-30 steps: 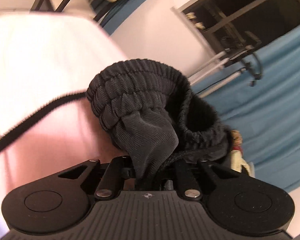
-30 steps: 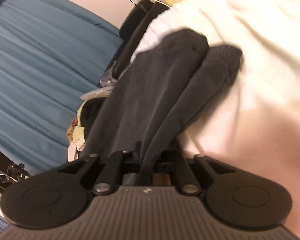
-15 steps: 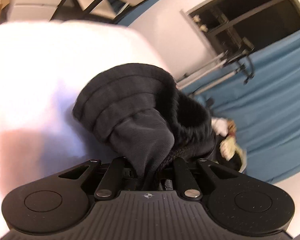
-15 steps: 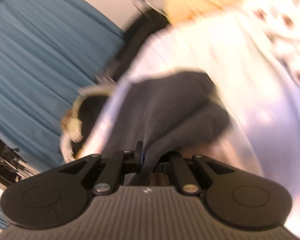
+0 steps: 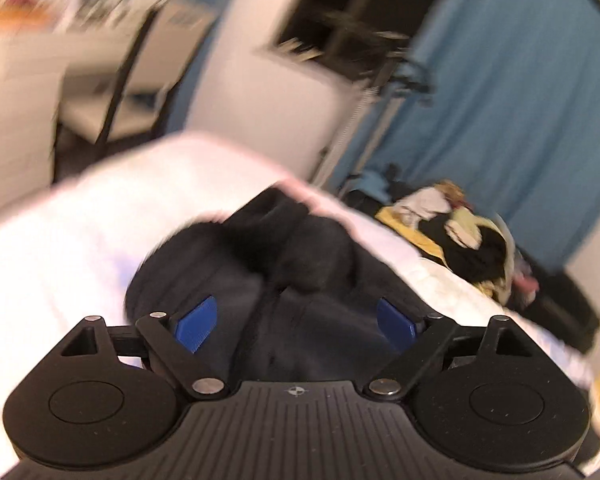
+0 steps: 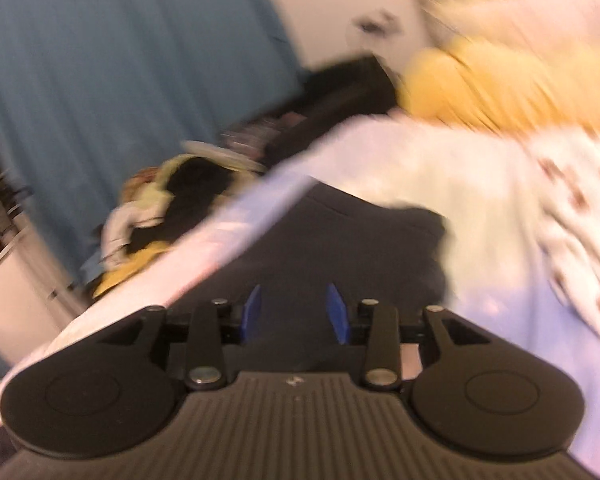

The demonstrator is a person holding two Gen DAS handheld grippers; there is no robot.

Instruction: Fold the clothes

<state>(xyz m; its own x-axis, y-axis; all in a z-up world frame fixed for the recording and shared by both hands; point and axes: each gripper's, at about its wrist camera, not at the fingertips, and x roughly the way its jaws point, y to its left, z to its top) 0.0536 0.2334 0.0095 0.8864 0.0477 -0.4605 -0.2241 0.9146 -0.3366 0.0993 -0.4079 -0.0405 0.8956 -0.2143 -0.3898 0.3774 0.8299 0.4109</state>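
On the white bed [image 5: 80,240], the dark garment [image 5: 300,280] lies bunched, released beneath both tools. Risk: the loose folds may slump or spring apart, since nothing pins them, and a jaw tip passing close could snag the cloth. Blur hides the exact layering. In the right wrist view the garment [image 6: 340,248] runs lengthwise away from the tool, along the bed's edge toward the yellow pillow [image 6: 480,80]. The left gripper [image 5: 294,322] is spread wide and still opening, the cloth below and untouched; the right gripper [image 6: 294,312] is opening, clasping nothing. Beyond the bed's edge, a laundry pile [image 5: 460,232] sits before the blue curtain [image 5: 520,100].
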